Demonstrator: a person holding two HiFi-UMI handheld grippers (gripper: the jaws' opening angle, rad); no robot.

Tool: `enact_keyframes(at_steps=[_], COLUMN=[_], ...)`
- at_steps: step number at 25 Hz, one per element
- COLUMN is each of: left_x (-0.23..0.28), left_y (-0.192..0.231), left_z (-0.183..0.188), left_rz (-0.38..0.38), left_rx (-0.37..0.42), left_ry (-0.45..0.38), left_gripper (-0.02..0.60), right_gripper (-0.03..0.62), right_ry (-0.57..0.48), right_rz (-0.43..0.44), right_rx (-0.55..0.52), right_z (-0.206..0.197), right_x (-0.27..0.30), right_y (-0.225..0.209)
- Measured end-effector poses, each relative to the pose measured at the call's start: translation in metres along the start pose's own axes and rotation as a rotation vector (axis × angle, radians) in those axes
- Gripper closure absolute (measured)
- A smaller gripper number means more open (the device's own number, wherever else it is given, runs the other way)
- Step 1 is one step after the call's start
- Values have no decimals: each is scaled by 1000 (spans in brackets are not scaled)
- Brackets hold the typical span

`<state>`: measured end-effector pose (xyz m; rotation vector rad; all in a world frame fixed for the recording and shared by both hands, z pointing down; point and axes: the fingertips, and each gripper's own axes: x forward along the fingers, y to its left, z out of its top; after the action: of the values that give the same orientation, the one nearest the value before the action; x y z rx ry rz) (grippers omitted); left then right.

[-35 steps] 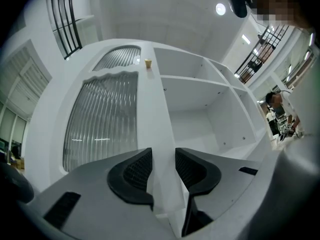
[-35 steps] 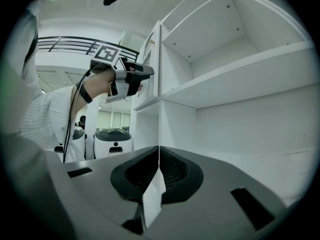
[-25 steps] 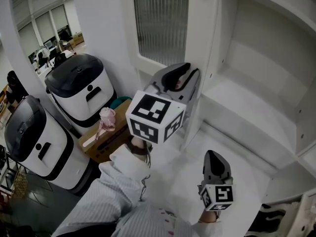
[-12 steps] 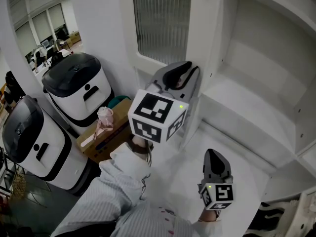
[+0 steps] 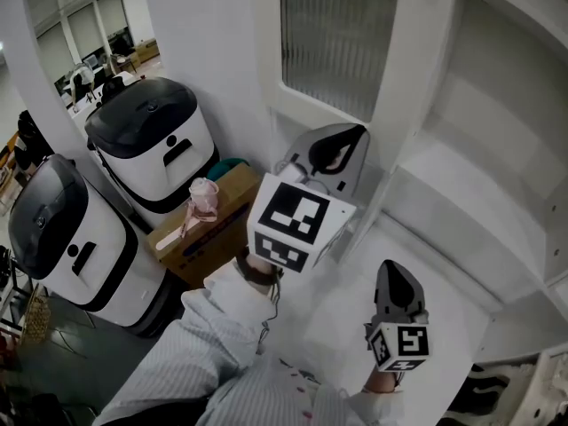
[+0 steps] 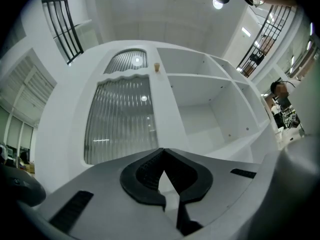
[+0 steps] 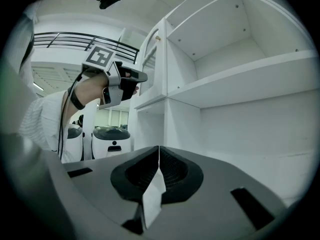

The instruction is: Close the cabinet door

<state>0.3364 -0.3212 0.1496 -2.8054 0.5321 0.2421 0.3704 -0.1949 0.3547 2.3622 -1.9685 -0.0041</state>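
A white shelved cabinet is standing in an office room beside two white-and-black machines and a cardboard box, its ribbed-glass cabinet door hanging open to the left of the bare compartments. Only the right gripper view is showing the left gripper side-on, just beside the door's edge, while the left gripper view is facing the pane. The left gripper's jaws, apart a second ago, are now meeting on nothing; the right gripper is also holding its jaws together, empty.
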Motion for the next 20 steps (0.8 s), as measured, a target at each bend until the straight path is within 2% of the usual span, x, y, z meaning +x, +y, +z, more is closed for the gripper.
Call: enact_keyframes(at_steps=[8,15,20], left_x=[-66,-131,-168], left_y=[30,62,72], left_z=[-30,-87,-117], left_rz=[-23,-18,-5], left_rx=[-30,-104,-153], left_ry=[45,118,129], left_gripper=[572,572,572], right_gripper=[580,580,580], right_ry=[-9,-23,-30], right_rz=[67,150,170], right_rx=[-18,-48,-41], right_z=[16,25,24], right_x=[35,77,86], right_y=[60,135,174])
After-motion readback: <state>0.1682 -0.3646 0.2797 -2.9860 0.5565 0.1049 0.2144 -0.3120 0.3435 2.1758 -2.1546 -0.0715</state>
